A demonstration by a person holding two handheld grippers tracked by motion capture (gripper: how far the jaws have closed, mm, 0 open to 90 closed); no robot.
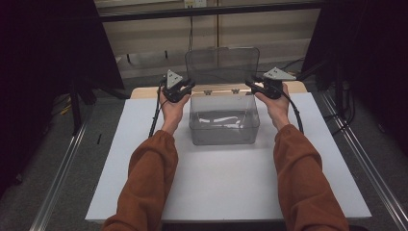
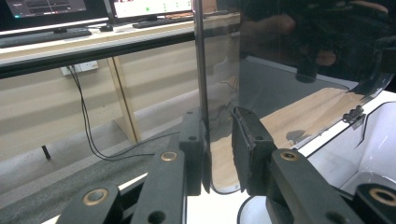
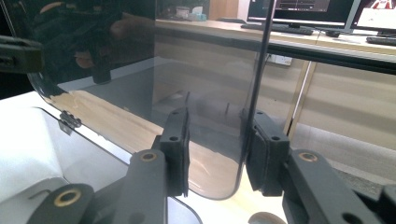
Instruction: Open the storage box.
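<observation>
A clear plastic box (image 1: 223,132) stands on the white board (image 1: 221,187), and its smoky hinged lid (image 1: 222,65) is raised upright at the back. My left gripper (image 1: 189,86) is at the lid's left edge. In the left gripper view the lid (image 2: 289,88) runs edge-on between the jaws of my left gripper (image 2: 219,119), which are shut on its rim. My right gripper (image 1: 251,83) is at the lid's right edge. In the right gripper view the lid's (image 3: 116,79) rounded corner fills the gap between the pads of my right gripper (image 3: 217,116), which seem shut on it.
Two small hinges (image 1: 221,91) join the lid to the box. A wooden strip (image 1: 144,91) lies behind the white board. Metal rails (image 1: 62,168) run along both sides of the table. A desk with monitors (image 2: 149,7) stands behind, with cables (image 2: 88,126) hanging down.
</observation>
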